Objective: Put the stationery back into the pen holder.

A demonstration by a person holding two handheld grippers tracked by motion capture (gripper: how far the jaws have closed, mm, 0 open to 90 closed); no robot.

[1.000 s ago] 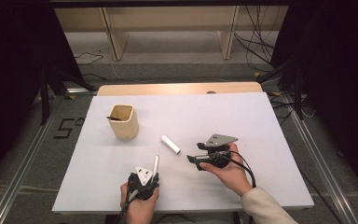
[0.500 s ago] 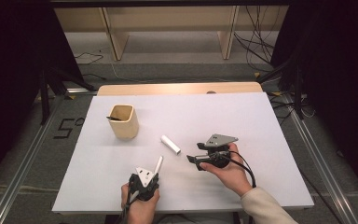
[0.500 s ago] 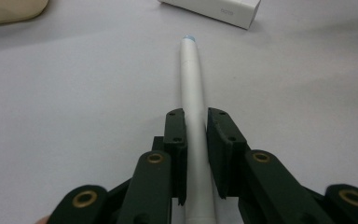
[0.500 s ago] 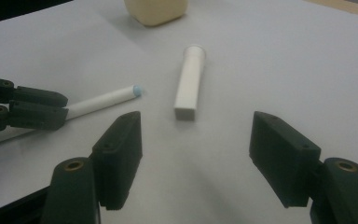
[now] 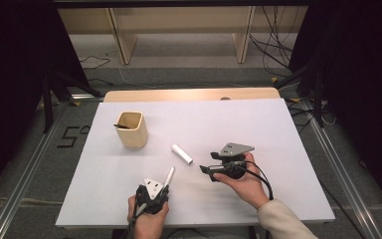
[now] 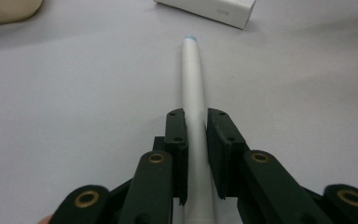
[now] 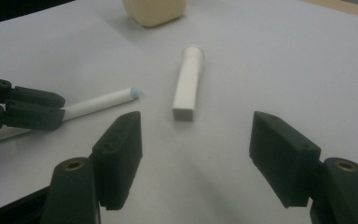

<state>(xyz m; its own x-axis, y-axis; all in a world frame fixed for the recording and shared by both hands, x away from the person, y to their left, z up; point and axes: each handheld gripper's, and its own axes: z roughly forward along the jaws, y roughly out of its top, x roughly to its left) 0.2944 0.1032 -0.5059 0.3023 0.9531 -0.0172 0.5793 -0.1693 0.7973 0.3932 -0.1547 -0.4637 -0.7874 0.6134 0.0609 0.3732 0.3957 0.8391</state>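
step: lift pen | left gripper (image 6: pixel 196 154) pinching white pen (image 6: pixel 192 84), lower centre of table (image 5: pixel 278 129) | right gripper (image 7: pixel 196 158) spread near cap (image 7: pixel 187 86) | advice: keep pen level, tip toward cap

White pen (image 6: pixel 192 98) — pale-blue tip; beige cup (image 5: pixel 132 129); white table (image 5: pixel 278 129)

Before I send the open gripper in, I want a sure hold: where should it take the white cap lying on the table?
Grip the white cap across its straight middle, coming from above with the right gripper, one jaw on each long side. It lies flat and apart from the pen; one end flares, so the even mid-section probably seats better.
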